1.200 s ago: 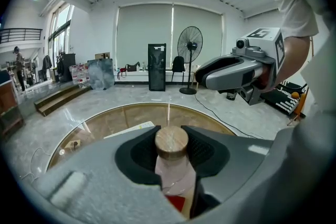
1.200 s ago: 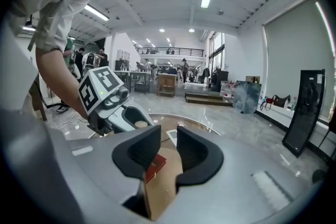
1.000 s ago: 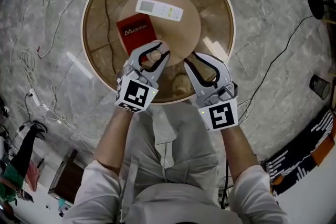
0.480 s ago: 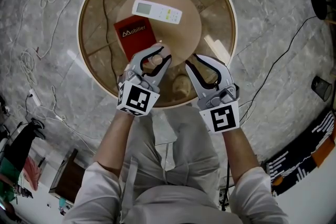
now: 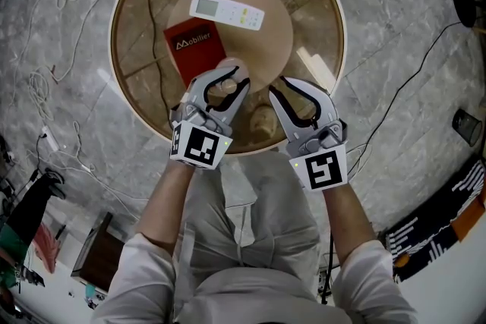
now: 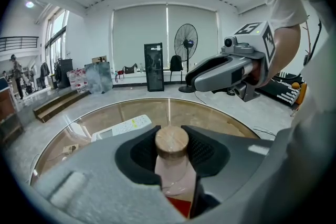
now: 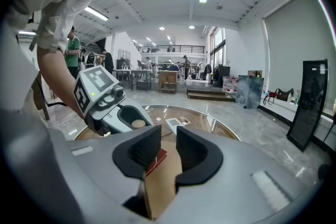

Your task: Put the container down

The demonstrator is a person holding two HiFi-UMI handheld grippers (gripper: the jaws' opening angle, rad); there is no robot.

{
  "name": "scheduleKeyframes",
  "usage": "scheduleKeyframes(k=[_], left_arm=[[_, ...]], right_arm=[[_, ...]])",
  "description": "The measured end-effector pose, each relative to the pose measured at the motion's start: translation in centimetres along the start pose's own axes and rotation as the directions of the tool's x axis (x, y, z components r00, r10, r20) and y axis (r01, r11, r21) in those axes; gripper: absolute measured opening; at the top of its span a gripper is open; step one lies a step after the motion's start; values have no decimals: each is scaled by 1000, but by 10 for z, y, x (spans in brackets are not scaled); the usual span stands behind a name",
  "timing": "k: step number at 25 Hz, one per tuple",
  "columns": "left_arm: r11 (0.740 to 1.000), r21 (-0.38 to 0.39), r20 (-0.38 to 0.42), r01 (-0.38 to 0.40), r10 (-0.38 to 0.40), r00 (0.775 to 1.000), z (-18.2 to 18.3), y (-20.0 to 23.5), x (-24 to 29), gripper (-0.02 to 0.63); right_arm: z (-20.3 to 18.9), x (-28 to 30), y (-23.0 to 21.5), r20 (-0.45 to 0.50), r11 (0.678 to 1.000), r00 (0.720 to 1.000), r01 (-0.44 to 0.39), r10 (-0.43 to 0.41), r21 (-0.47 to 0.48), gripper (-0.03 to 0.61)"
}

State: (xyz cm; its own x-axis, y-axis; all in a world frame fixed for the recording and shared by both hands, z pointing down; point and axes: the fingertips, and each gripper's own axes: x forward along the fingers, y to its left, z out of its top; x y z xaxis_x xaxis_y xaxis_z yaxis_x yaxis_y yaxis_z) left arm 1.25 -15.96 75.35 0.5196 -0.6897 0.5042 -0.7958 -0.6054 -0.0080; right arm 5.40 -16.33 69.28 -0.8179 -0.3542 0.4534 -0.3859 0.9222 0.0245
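Just beside the red book's (image 5: 194, 49) near corner, the container (image 6: 173, 168) stands upright, wooden lid up, clamped in the left gripper (image 5: 228, 80), so its way down looks straight, while the right gripper (image 7: 168, 136), farther from the book, hangs narrowly parted and empty.

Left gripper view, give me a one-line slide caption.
Left gripper grips the wood-lidded container over the glass table, remote beyond, right gripper alongside.

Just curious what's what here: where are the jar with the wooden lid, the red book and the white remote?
jar (image 6: 171, 140): left gripper view, on its wooden lid.
red book (image 5: 194, 49): head view, cover's middle.
white remote (image 5: 227, 11): head view, body's middle.
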Motion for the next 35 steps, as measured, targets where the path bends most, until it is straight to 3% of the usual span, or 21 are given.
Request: scheduleKeyframes(k=[14, 19, 35], left_arm=[[1000, -15, 45, -5, 6, 999, 1, 1, -2, 137], [1000, -26, 65, 5, -3, 998, 2, 1, -3, 236], [1000, -7, 61, 27, -26, 998, 13, 1, -27, 241]], right_arm=[[-4, -2, 5, -6, 1000, 1000, 8, -8, -7, 94], [-3, -2, 6, -10, 1000, 1000, 11, -11, -12, 93], [20, -8, 11, -5, 999, 999, 36, -36, -24, 92]])
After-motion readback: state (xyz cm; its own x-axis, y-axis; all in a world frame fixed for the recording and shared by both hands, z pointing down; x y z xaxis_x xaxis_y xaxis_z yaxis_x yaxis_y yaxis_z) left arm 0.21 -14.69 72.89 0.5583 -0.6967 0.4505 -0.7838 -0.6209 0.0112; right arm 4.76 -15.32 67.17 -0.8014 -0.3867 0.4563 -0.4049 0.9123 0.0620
